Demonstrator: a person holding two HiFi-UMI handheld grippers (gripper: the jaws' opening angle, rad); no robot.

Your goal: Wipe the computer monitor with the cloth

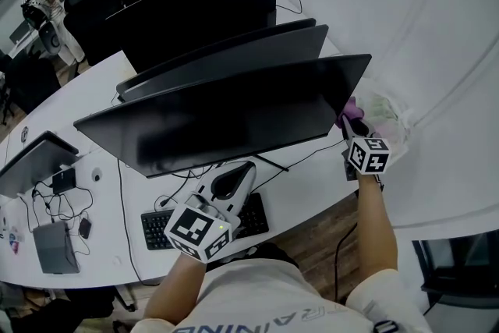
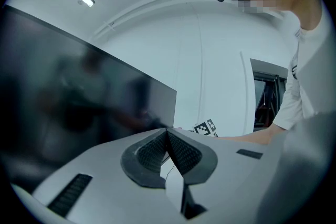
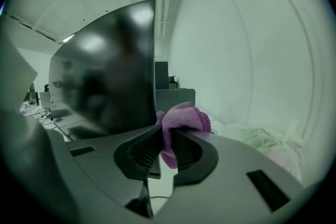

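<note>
Nearest the camera, the person's left forearm is bending in close to the chest and is carrying the left claw (image 1: 238, 175) low over the front of the bench (image 1: 312, 183), just above the black keyboard (image 1: 156, 228). In its own view, the left claw (image 2: 168, 139) is pointing up past the dark screen with its ribbed pads pressing together and gripping nothing. The right arm (image 1: 376, 222) is reaching straight forward along the bench's right end, lifting the right claw (image 1: 352, 125) to the right-hand edge of the nearest monitor (image 1: 226, 117). That right claw (image 3: 167, 140) is clamping down on a bunched purple cloth (image 3: 182, 117), which is bulging out above the pads. From the head view, the cloth (image 1: 352, 109) is sitting right at the monitor's lower right corner, though whether it is touching the glass is hard to tell. The monitor (image 3: 110, 76) is filling the left of the right claw view, its vertical edge standing just beside the cloth. To the right of that edge, a crumpled plastic bag (image 1: 387, 119) is lying on the bench, with a bare white wall beyond it. Behind the near screen, two more monitors (image 1: 234, 58) are standing in a row, crowding the space rearward. Far off at the upper left, a person (image 1: 47, 8) is standing among dark chairs.
</note>
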